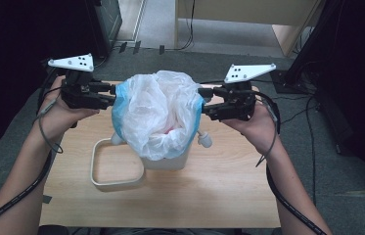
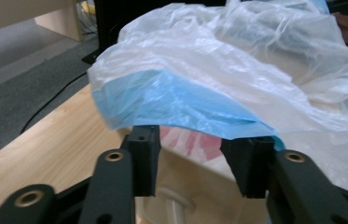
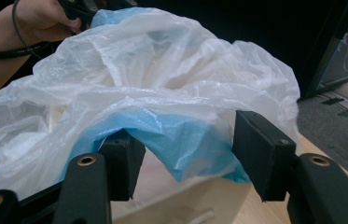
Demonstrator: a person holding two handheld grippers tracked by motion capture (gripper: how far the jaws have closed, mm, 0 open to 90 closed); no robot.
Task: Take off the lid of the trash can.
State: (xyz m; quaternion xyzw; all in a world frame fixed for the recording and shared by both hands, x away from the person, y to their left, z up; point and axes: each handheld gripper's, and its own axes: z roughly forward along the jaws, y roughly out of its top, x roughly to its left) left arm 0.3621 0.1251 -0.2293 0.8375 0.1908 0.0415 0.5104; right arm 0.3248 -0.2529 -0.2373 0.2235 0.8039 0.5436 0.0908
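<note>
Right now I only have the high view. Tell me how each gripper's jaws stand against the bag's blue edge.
Observer: In the left gripper view, the left gripper has its jaws apart. The blue edge of the bag drapes over their tips, not pinched.
Operator: Now check the right one.
Observer: In the right gripper view, the right gripper is open too, and the blue edge hangs into the gap between its jaws.
Operator: Report what lies under the left jaws.
Observer: The white bin, seen through the gap.
</note>
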